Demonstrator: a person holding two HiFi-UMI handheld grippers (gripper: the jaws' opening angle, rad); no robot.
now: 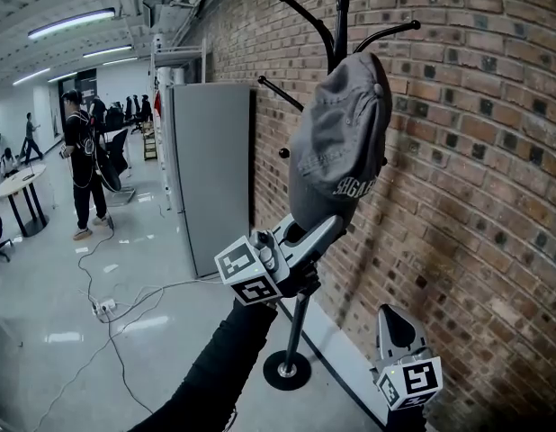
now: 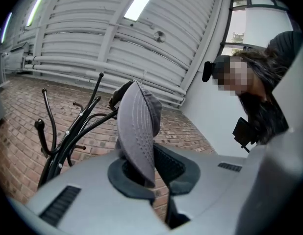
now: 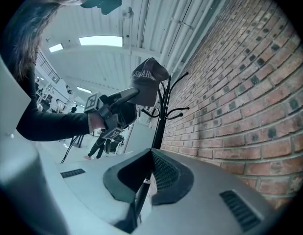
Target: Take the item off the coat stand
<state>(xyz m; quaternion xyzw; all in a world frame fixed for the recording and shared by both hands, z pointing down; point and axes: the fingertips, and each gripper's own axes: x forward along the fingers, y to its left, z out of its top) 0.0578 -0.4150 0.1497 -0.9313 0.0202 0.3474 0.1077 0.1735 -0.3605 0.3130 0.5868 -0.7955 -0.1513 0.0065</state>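
Observation:
A grey baseball cap (image 1: 341,142) hangs by its crown on an upper hook of the black coat stand (image 1: 298,327), which stands by the brick wall. My left gripper (image 1: 325,230) reaches up from below and is shut on the cap's brim. In the left gripper view the brim (image 2: 137,131) runs down between the jaws of the left gripper (image 2: 154,173), with the stand's hooks (image 2: 68,136) behind it. My right gripper (image 1: 397,324) is low at the right, apart from the cap. In its own view the right gripper (image 3: 149,173) is shut on nothing, and the cap (image 3: 147,80) shows above.
The brick wall (image 1: 476,151) runs close along the right. A grey cabinet (image 1: 210,169) stands behind the stand. Cables (image 1: 107,309) lie on the shiny floor. A person (image 1: 83,165) and a round table (image 1: 17,183) are far off at the left.

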